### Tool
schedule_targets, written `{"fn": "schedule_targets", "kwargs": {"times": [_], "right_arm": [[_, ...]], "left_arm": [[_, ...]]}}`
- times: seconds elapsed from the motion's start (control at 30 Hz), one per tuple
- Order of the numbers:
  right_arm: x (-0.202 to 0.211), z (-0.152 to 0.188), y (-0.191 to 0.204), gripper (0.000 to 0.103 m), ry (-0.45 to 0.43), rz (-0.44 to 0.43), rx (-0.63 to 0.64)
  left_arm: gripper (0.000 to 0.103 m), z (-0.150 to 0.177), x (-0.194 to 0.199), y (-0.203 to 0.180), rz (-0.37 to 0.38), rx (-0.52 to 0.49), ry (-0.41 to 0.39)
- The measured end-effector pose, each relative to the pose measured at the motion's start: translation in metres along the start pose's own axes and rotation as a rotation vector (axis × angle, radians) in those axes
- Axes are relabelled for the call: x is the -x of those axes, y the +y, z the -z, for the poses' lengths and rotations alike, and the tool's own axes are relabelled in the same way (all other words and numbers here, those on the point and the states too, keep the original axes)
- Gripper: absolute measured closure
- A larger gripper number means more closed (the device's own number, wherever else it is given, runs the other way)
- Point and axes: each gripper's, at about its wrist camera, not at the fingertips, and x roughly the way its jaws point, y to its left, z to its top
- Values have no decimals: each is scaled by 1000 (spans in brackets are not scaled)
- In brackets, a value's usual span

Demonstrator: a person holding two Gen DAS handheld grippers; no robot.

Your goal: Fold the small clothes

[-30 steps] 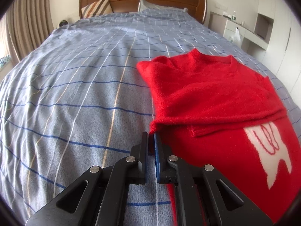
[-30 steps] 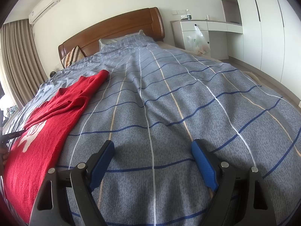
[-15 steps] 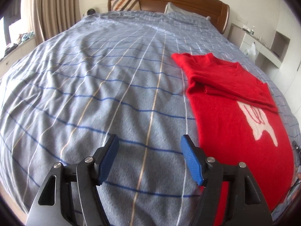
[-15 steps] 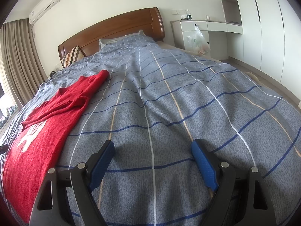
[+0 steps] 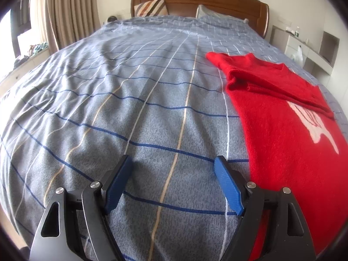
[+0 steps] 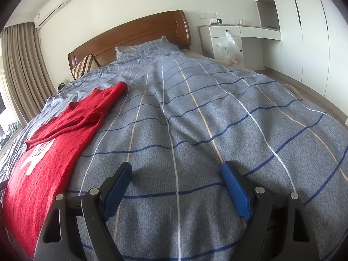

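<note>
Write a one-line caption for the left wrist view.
Open left gripper over the plaid bedspread, beside a partly folded red sweater.

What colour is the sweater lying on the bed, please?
Red sweater with a white motif, clearest in the left wrist view.

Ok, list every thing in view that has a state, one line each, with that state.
left gripper: open, empty, over bare bedspread beside the sweater
right gripper: open, empty, over bare bedspread
red sweater: flat on the bed, sleeves folded in across the chest, body not yet folded
bedspread: spread over the bed, lightly wrinkled
curtain: drawn to the side
plastic bag: hanging from a drawer knob
</note>
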Motion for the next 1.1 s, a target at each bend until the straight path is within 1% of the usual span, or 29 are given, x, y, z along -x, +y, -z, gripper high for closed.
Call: {"fn": "schedule_targets", "kwargs": {"times": [0.3, 0.73, 0.97, 1.07, 1.1], "right_arm": [[1, 0, 0, 20, -1, 1, 1], [0, 1, 0, 20, -2, 1, 1], [1, 0, 1, 20, 2, 11, 9], [-1, -3, 6, 20, 20, 31, 21], [-2, -6, 9, 20, 49, 51, 37]], "left_arm": [[21, 3, -2, -2, -17, -8, -3], [19, 5, -2, -3, -22, -9, -7], [17, 5, -3, -2, -31, -14, -21], [16, 7, -3, -3, -38, -21, -36], [16, 8, -2, -3, -37, -20, -40]]}}
